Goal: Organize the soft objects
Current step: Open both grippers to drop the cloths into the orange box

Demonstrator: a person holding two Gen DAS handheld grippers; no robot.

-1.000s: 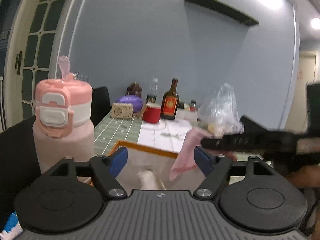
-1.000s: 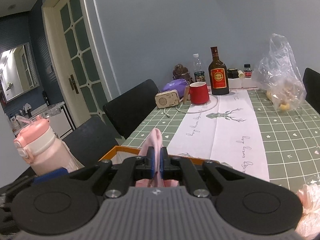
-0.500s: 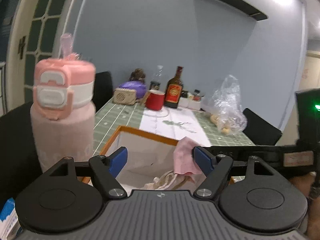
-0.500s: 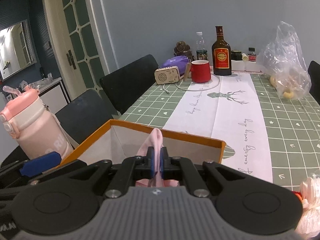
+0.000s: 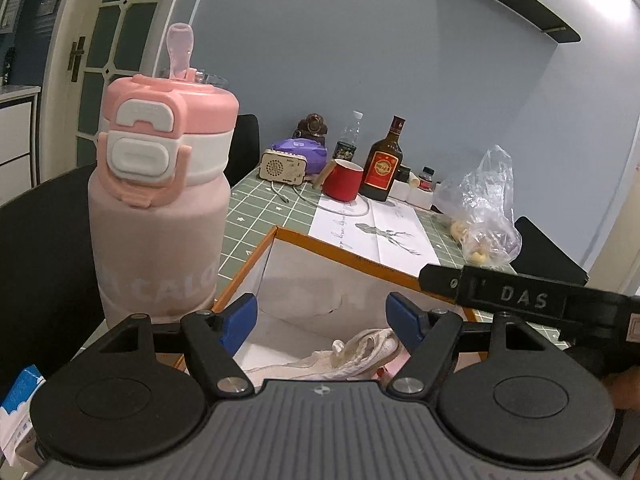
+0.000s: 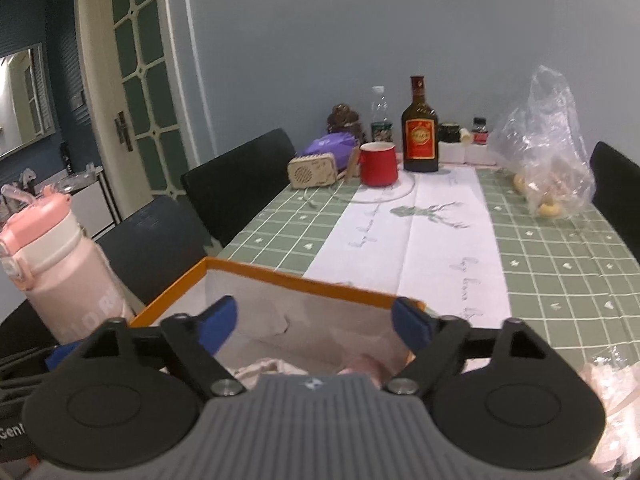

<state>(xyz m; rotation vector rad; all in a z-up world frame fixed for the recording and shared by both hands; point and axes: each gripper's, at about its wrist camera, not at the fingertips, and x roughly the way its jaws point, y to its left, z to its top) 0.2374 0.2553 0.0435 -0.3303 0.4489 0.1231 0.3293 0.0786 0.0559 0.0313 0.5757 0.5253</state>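
Orange-rimmed box (image 6: pixel 304 282): cream cloth (image 5: pixel 352 354) and pink cloth (image 6: pixel 366 364) lying inside. Left gripper (image 5: pixel 322 322) and right gripper (image 6: pixel 314 326) hovering above, both spread wide, holding nothing. Pink bottle (image 5: pixel 160 208) standing at 9 o'clock.

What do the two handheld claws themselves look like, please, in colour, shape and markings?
Both match: the left claw and the right claw have a ribbed grey body, two round black discs, black linkage arms with silver screws, and blue pads at the tips. Seen from the left wrist, the right unit's black bar reads DAS. No sleeves show.
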